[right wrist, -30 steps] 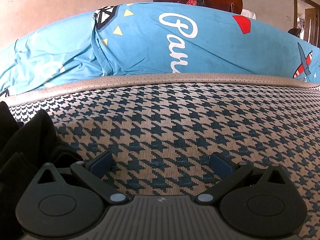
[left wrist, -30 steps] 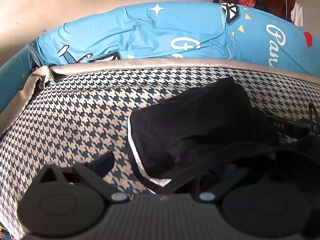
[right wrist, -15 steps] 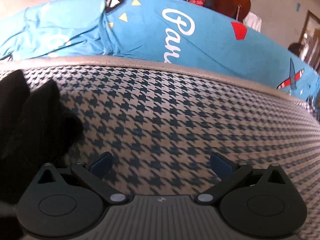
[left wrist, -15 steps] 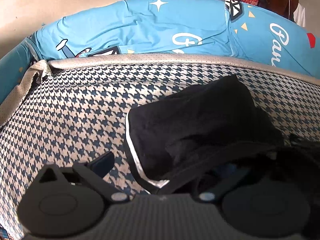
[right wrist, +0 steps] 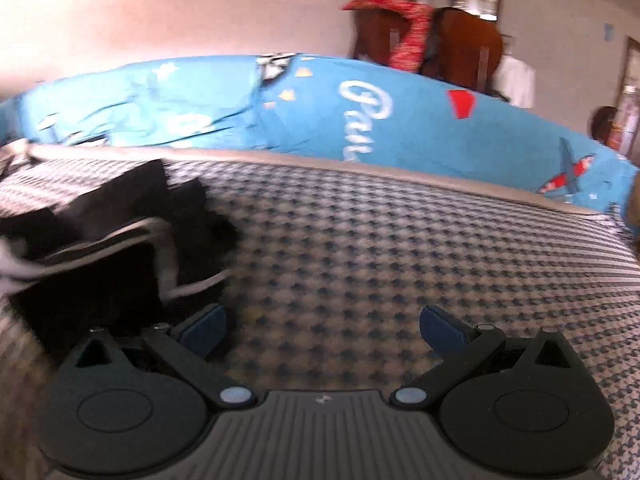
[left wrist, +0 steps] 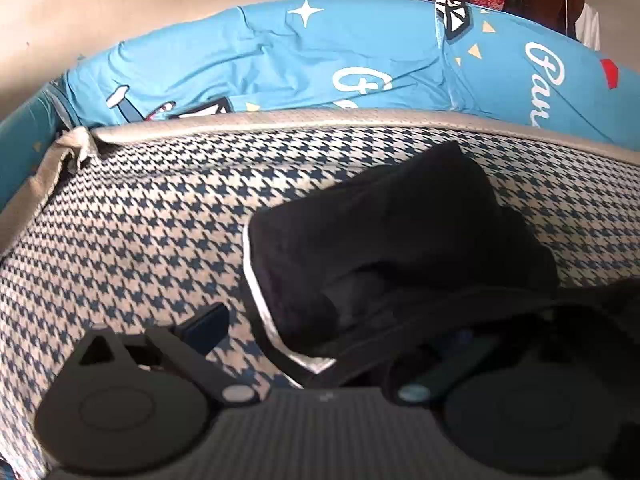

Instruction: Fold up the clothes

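Left of the black garment (left wrist: 384,248), open houndstooth mattress (left wrist: 132,240) out to the grey piped edge; right of the black garment (right wrist: 108,248), bare surface all the way across. Behind the garment, blocked by the blue printed bedding (left wrist: 360,60) banked along the far edge. Beyond that bedding, wooden chairs (right wrist: 460,48) draped with red cloth.

We are looking across a houndstooth-patterned mattress (right wrist: 400,248) edged in grey piping, with a bright blue printed sheet (left wrist: 280,64) bunching along its far side. A plain pale wall (right wrist: 180,12) is rising behind it, and dark wooden chairs (right wrist: 460,48) draped with red cloth (right wrist: 404,28) are standing beyond in warm daylight.
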`<state>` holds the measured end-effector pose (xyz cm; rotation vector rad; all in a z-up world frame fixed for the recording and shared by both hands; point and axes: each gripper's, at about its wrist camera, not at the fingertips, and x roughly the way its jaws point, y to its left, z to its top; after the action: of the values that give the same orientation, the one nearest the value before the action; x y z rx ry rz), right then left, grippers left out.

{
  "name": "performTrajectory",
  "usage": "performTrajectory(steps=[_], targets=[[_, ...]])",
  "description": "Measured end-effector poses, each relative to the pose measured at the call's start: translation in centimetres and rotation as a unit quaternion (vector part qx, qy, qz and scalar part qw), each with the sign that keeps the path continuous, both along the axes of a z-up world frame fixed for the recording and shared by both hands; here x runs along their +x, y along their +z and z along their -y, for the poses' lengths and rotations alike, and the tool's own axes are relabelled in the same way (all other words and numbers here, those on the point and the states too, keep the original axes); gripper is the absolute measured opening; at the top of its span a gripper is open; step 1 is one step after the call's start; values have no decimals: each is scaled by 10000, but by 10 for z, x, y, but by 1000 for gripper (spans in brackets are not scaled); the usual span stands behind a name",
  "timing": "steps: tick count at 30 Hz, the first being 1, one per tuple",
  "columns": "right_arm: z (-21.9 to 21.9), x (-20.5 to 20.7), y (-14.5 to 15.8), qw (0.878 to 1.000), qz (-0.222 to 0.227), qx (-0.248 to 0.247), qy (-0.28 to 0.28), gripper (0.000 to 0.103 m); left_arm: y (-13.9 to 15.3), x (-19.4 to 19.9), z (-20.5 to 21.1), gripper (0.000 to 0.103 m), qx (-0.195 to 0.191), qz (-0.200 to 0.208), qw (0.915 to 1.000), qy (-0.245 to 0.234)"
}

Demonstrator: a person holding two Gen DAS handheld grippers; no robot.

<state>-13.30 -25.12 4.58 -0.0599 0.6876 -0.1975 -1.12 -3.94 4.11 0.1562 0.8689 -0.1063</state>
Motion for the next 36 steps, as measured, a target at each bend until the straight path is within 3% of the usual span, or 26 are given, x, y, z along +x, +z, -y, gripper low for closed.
performTrajectory(steps=[8,12,27,29,33,36], targets=[[-48,-35,3,9928,181,287,1147,102,0,-6,6,103,152,110,9997,-186],[-61,-37,6,9875,221,602,1443,92,2,-6,6,103,178,134,9995,-240],[-77,-2,-1,9860,43,878,1416,89,5,-5,3,103,-31,56,9996,-257],[-79,3,-2,9852,54,934,1433,81,6,-5,2,103,-35,70,9996,-255],[-79,16,-3,9841,46,1034,1446,54,10,-5,-1,103,-102,131,9995,-265],[-76,28,-2,9844,76,1064,1399,49,17,-4,-7,103,-292,195,9989,-302]])
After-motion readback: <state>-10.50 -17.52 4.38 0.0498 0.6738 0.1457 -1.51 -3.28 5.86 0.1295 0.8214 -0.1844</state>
